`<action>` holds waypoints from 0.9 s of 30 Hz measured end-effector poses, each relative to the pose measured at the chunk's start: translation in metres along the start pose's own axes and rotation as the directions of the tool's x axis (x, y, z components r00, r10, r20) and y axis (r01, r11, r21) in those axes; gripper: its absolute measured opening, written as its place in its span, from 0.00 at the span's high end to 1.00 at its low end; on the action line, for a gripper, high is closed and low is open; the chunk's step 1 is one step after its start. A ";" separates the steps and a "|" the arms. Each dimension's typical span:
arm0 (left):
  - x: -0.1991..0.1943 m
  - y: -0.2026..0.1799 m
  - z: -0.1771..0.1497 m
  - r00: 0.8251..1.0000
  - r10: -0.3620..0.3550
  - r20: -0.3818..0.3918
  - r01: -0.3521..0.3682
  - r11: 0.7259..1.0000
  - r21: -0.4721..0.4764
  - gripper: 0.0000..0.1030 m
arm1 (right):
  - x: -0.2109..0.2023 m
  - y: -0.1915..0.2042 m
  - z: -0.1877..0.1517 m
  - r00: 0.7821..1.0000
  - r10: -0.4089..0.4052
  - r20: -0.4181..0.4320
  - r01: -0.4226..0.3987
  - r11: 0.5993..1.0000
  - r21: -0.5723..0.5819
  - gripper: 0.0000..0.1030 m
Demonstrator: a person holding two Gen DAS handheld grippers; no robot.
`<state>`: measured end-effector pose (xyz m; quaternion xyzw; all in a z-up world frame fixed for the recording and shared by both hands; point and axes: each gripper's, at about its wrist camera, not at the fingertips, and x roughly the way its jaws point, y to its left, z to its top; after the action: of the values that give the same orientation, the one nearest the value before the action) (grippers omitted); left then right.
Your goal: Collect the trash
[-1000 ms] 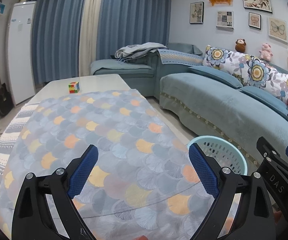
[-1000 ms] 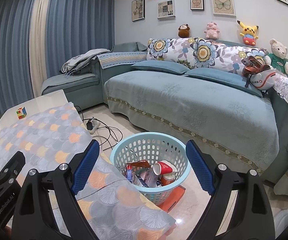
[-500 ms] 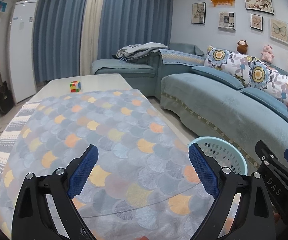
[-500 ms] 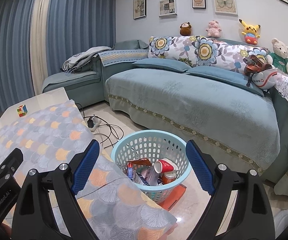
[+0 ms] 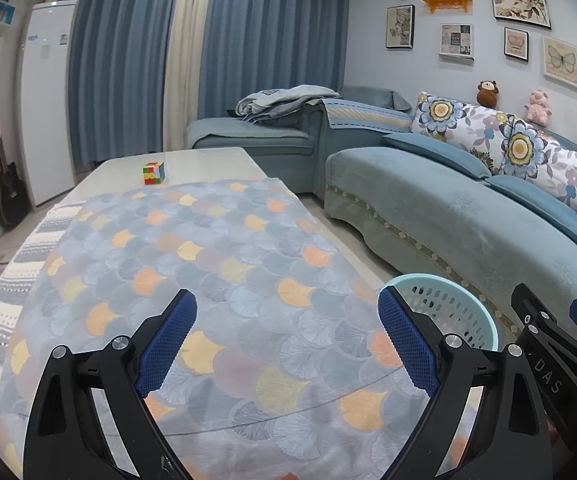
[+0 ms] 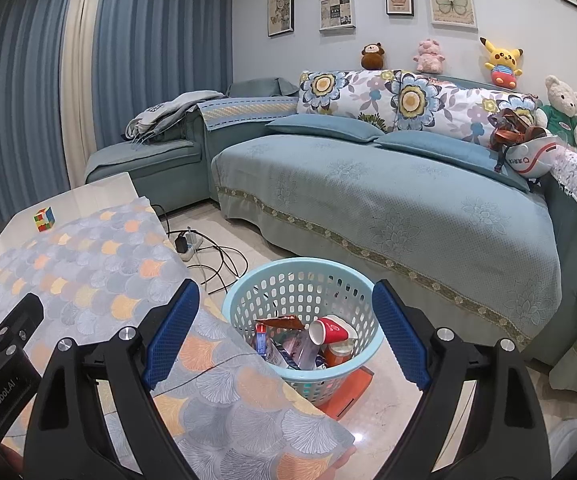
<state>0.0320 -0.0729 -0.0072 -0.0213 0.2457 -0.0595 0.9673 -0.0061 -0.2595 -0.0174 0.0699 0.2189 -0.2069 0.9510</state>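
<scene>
Both grippers hang with nothing in them: the left gripper (image 5: 286, 338) has its fingers (image 5: 167, 342) spread wide over the patterned cloth (image 5: 216, 264) that covers the bench (image 5: 204, 158), and the right gripper (image 6: 284, 330) is just as wide, its fingers (image 6: 171, 332) framing the pale blue basket (image 6: 244, 300) in the lower centre of the right wrist view. The trash (image 6: 308, 340) already lies inside that basket on the floor just beside the bench edge: a red paper cup (image 6: 330, 330), a wrapper, and other pieces too jumbled to name. Judging by this, the collecting looks close to finished, since no loose litter shows on the cloth in either view (the only thing left on the bench is a puzzle cube (image 5: 153, 172) at the upper left of the frame, and that is hardly trash). The next move, if any remains, calls for scanning bench and floor for a missed piece before reaching. A power strip with tangled cables (image 6: 204, 252) lies on the floor above and left of the basket, and the sofa (image 6: 388, 208) stands near behind it, so a reach toward the floor there would have to keep clear of both.
</scene>
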 end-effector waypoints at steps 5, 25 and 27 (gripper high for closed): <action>0.003 0.005 0.001 1.000 0.004 -0.011 -0.004 1.000 -0.006 0.10 | 0.000 0.001 0.000 1.000 0.004 -0.002 -0.004 1.000 -0.007 0.19; 0.001 0.008 0.001 1.000 0.021 -0.011 -0.021 1.000 -0.019 0.07 | 0.003 0.002 0.000 1.000 0.005 -0.008 -0.005 1.000 -0.012 0.19; 0.001 0.009 0.001 1.000 0.022 -0.010 -0.022 1.000 -0.016 0.07 | 0.003 0.003 0.000 1.000 0.005 -0.009 -0.006 1.000 -0.014 0.19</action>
<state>0.0340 -0.0644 -0.0074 -0.0260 0.2513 -0.0470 0.9664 -0.0024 -0.2583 -0.0191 0.0648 0.2243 -0.2024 0.9511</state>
